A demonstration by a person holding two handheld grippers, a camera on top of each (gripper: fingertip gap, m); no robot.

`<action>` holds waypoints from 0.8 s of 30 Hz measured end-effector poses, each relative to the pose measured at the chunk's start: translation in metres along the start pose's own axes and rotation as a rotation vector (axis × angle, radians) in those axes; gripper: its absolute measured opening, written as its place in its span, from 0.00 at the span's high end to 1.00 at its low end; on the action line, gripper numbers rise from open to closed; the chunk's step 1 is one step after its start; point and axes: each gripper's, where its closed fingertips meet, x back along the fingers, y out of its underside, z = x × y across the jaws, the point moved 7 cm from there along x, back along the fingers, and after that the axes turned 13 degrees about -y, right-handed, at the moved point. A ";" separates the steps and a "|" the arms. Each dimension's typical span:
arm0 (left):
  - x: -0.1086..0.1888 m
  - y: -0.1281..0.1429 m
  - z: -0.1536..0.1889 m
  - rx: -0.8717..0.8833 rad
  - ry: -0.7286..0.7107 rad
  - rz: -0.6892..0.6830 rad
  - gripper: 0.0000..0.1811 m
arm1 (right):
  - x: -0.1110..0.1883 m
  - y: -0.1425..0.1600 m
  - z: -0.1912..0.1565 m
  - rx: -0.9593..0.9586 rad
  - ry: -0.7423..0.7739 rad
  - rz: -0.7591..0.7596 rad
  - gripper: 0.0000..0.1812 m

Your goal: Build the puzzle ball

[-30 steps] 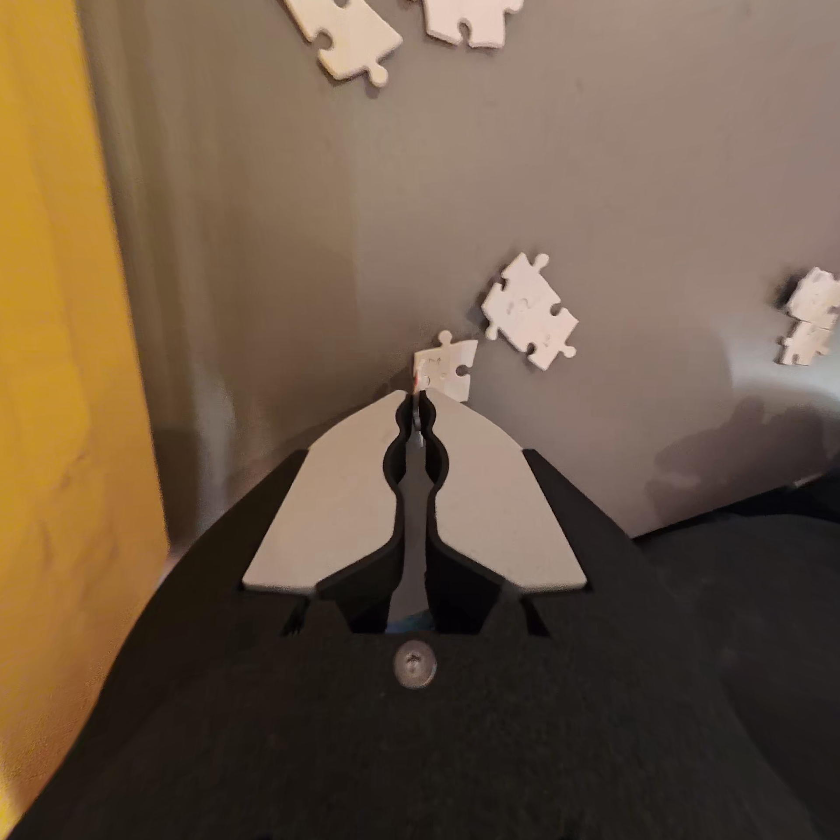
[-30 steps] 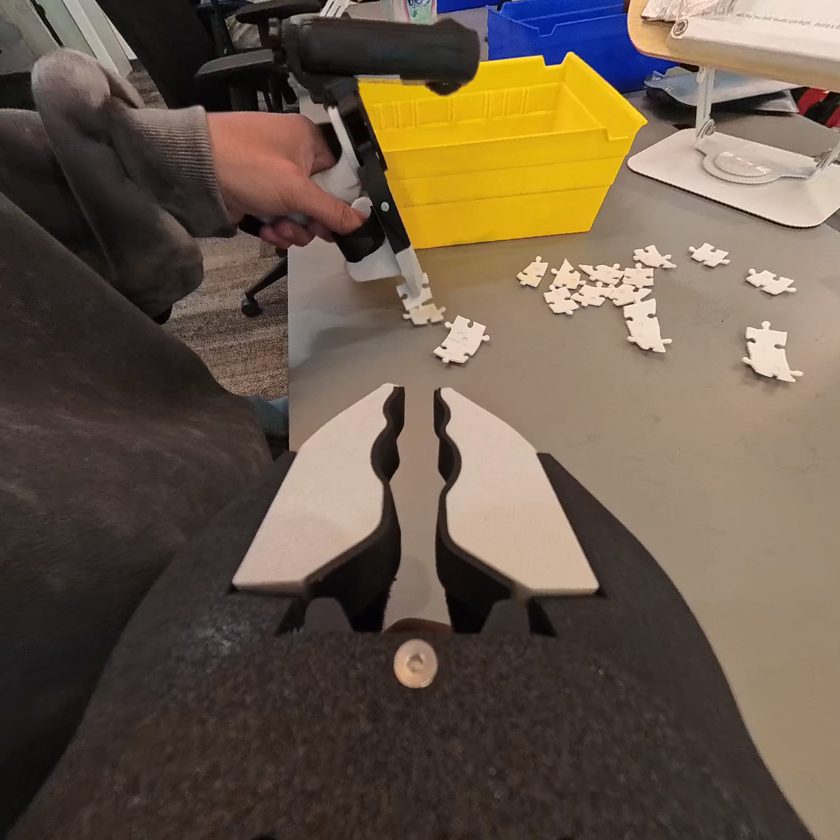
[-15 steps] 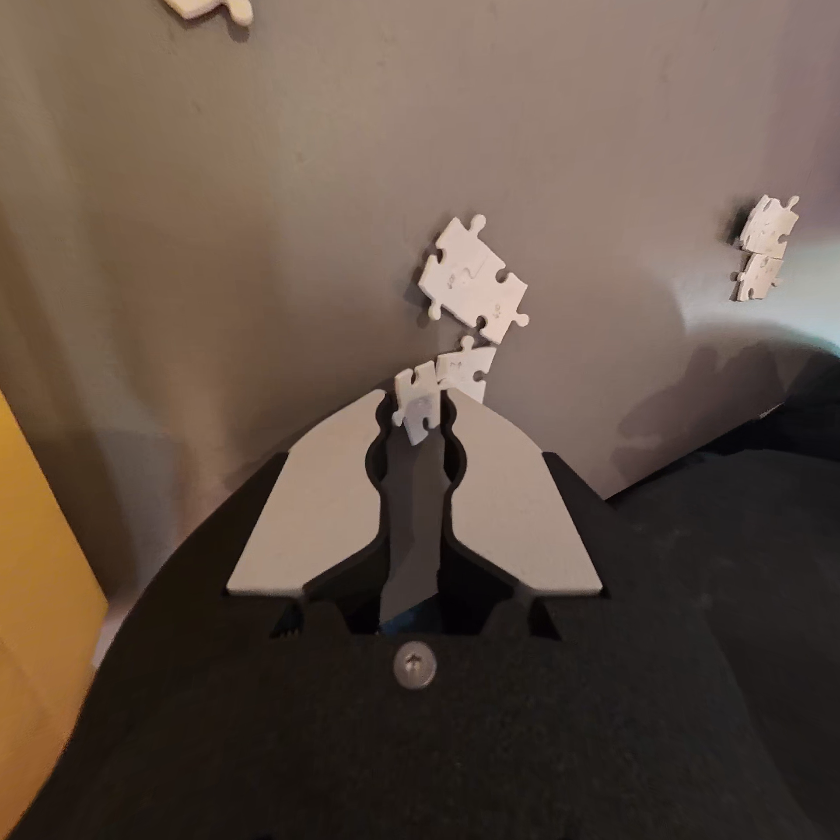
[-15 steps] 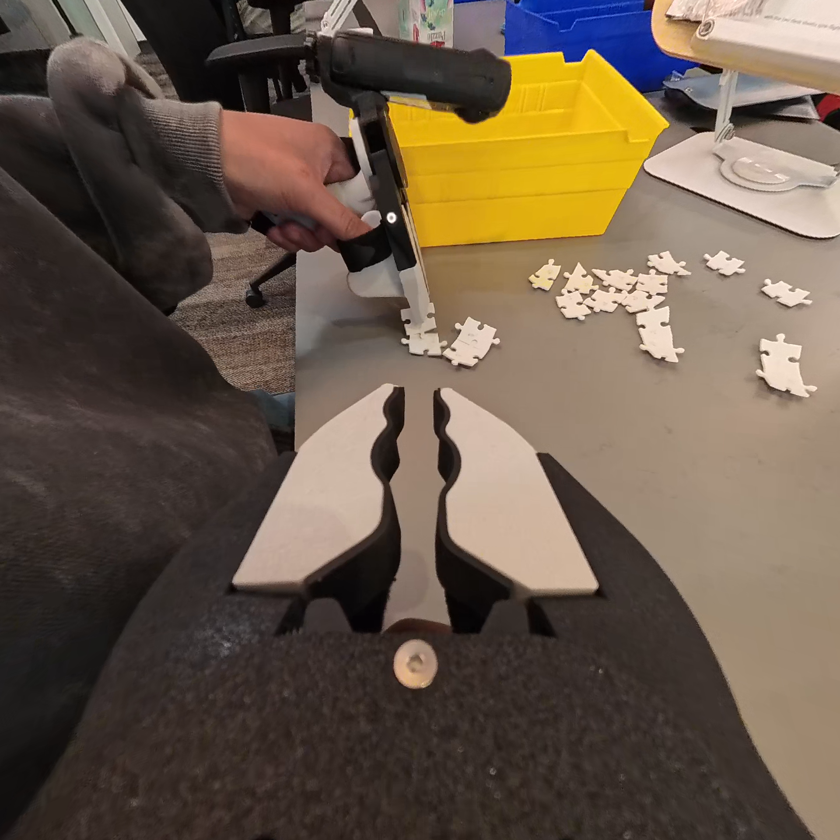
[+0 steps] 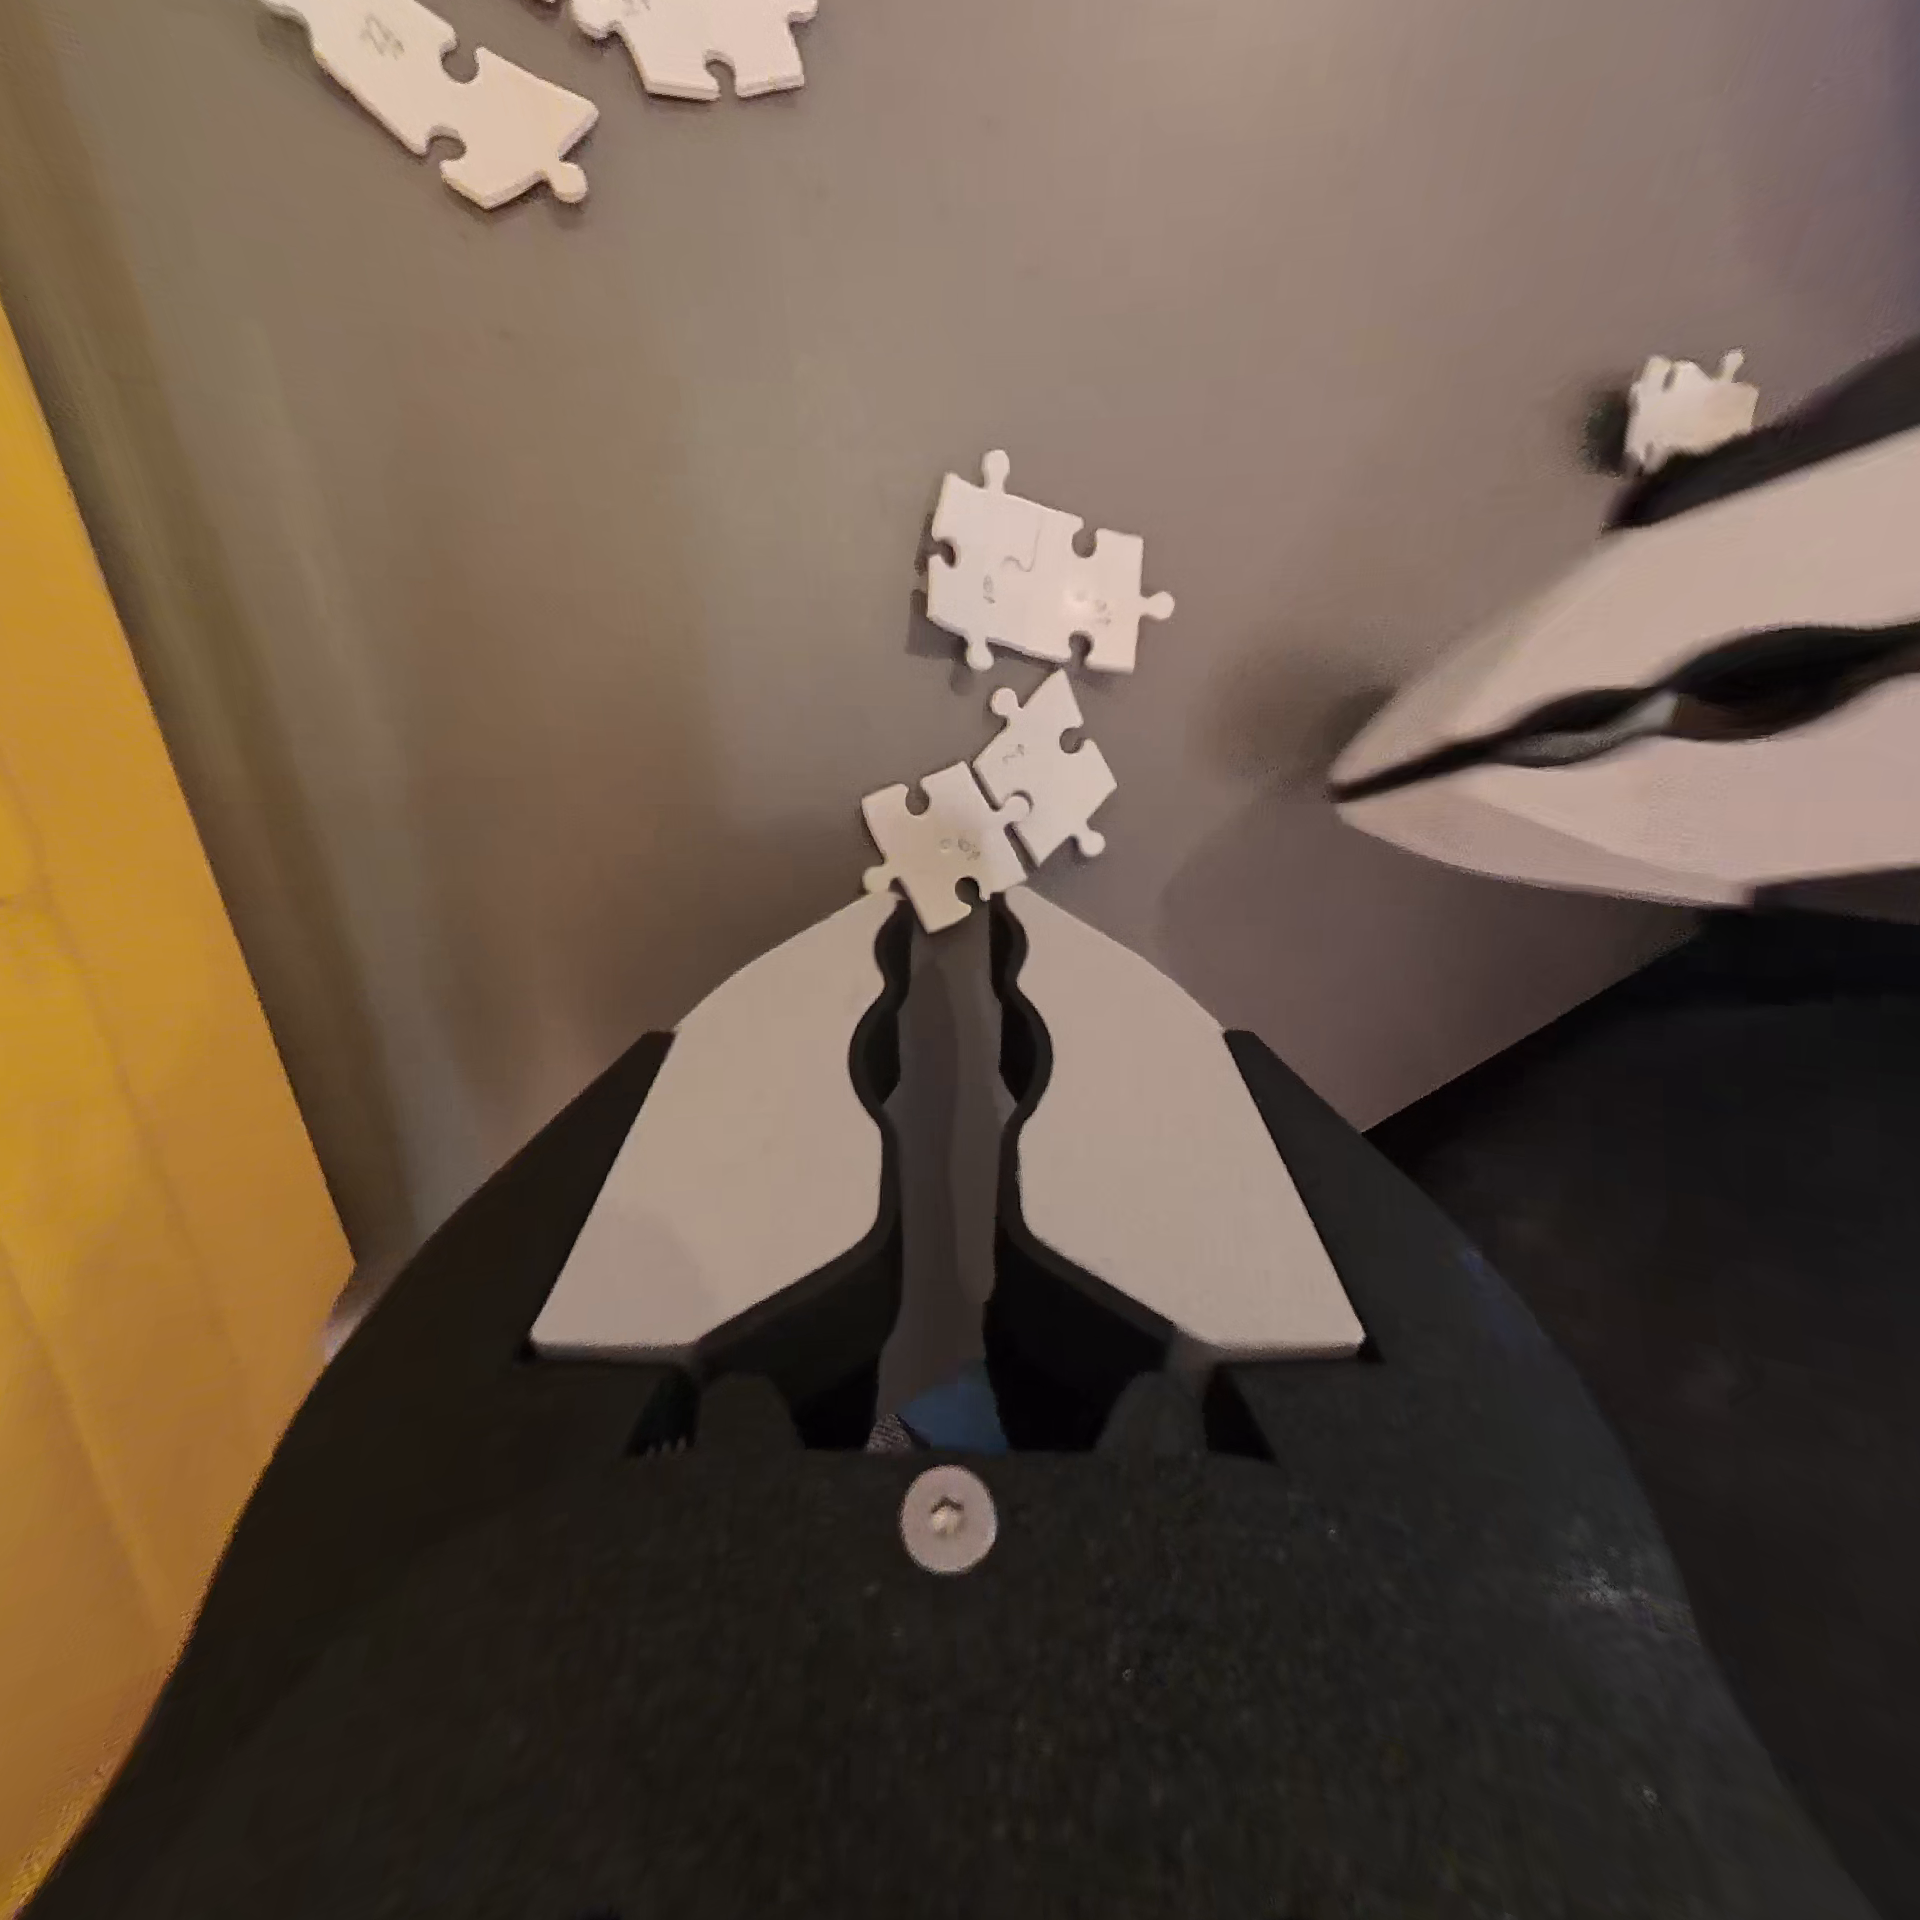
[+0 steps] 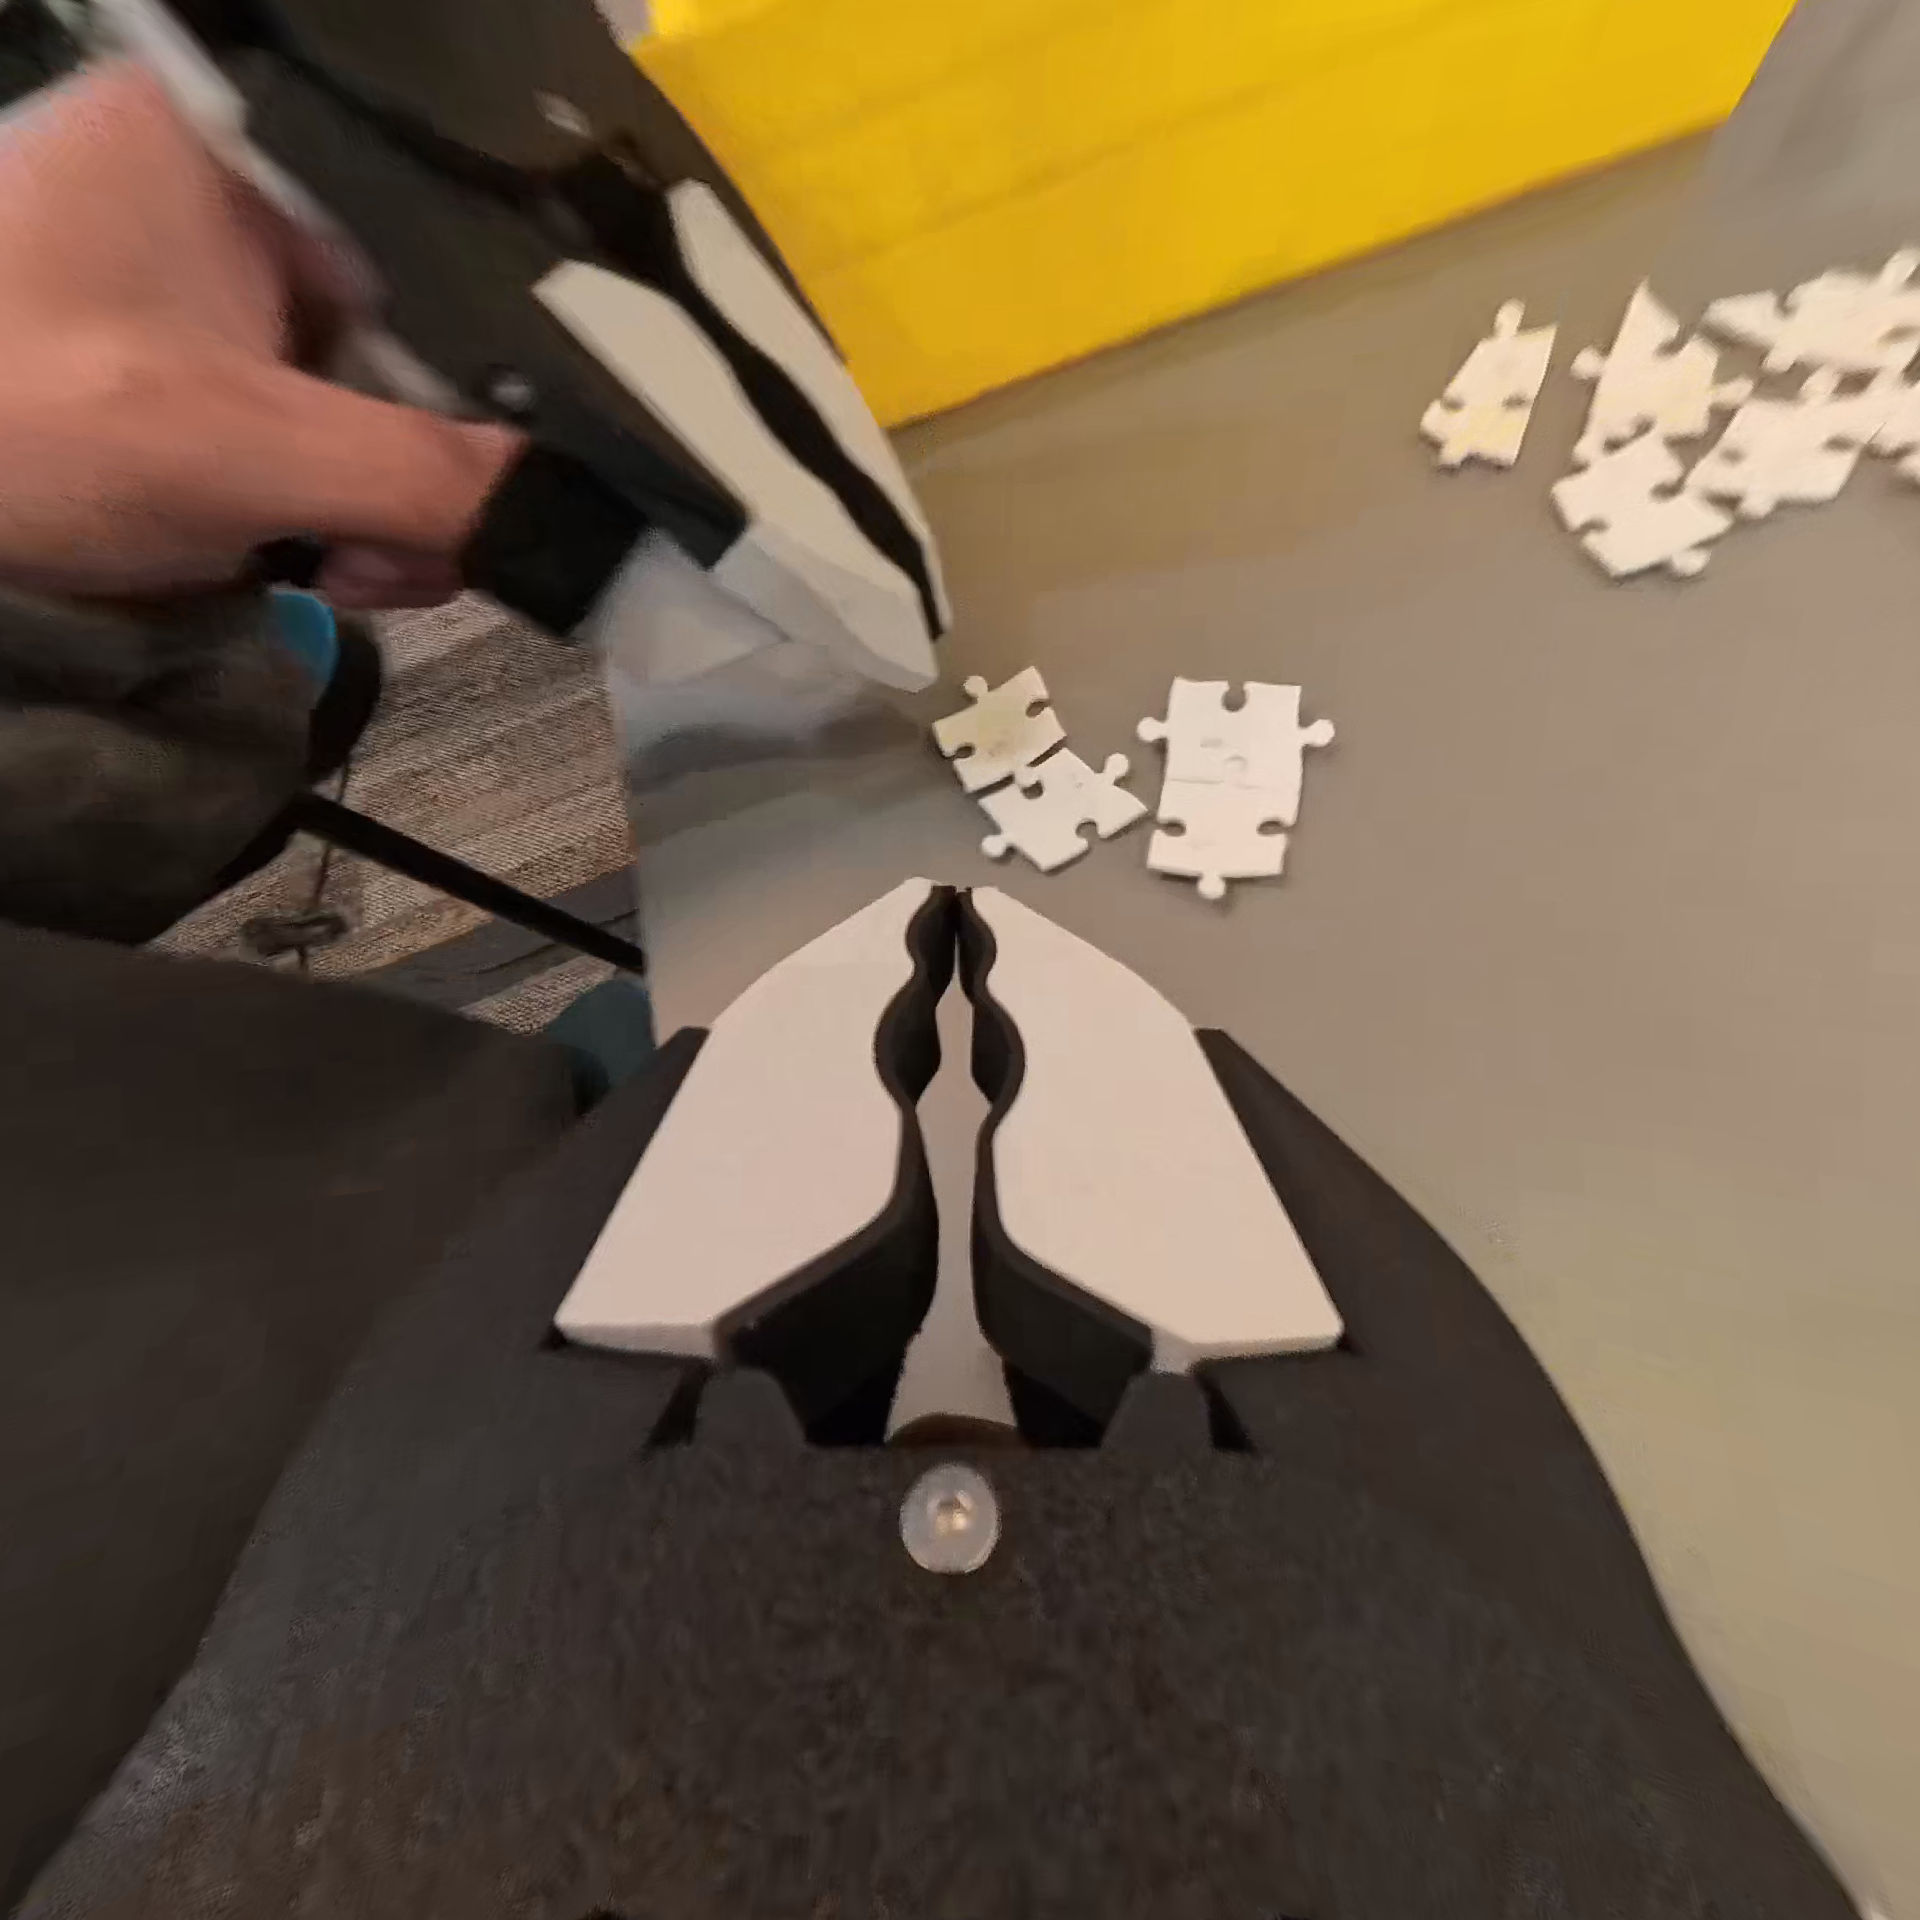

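Observation:
Two white puzzle pieces lie touching on the grey table: one point(image 5: 935, 847) right at my left gripper's tips, overlapping the other point(image 5: 1049, 774). I cannot tell if they are locked together. A joined pair point(image 5: 1039, 592) lies just beyond. My left gripper point(image 5: 948, 914) is open and holds nothing. In the right wrist view it point(image 6: 925, 644) hovers just left of the near piece point(image 6: 997, 722), the second piece point(image 6: 1065, 810) and the pair point(image 6: 1226, 779). My right gripper point(image 6: 954, 891) is shut and empty, close in front of these pieces; it shows in the left wrist view point(image 5: 1340, 790) too.
A yellow bin point(image 6: 1143, 156) stands behind the pieces, at the left in the left wrist view point(image 5: 104, 1039). A cluster of loose pieces point(image 6: 1714, 436) lies at the right. More pieces point(image 5: 468, 114) lie farther off. The table's left edge point(image 6: 634, 831) drops to carpet. My right fingertips sit around 8 centimeters from my left ones.
My left gripper opened and let its piece down against the other piece. My right gripper moved forward close to these pieces and shut.

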 end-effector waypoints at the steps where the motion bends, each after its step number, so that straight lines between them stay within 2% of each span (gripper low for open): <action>1: 0.000 0.002 0.000 -0.017 -0.007 0.015 0.93 | -0.011 0.001 0.006 -0.017 0.026 -0.028 1.00; 6: 0.002 0.005 -0.003 -0.070 -0.047 0.094 0.96 | -0.041 -0.003 0.019 -0.012 0.105 -0.079 1.00; 14: 0.004 0.011 -0.002 0.050 0.112 0.153 0.96 | -0.067 -0.009 0.017 0.047 0.140 -0.153 1.00; 21: 0.012 0.016 -0.013 0.095 0.118 0.182 0.97 | -0.067 -0.011 0.018 -0.039 0.107 -0.130 1.00; 24: 0.009 0.017 -0.013 0.103 0.136 0.170 0.97 | -0.050 -0.021 0.015 -0.014 0.125 -0.071 1.00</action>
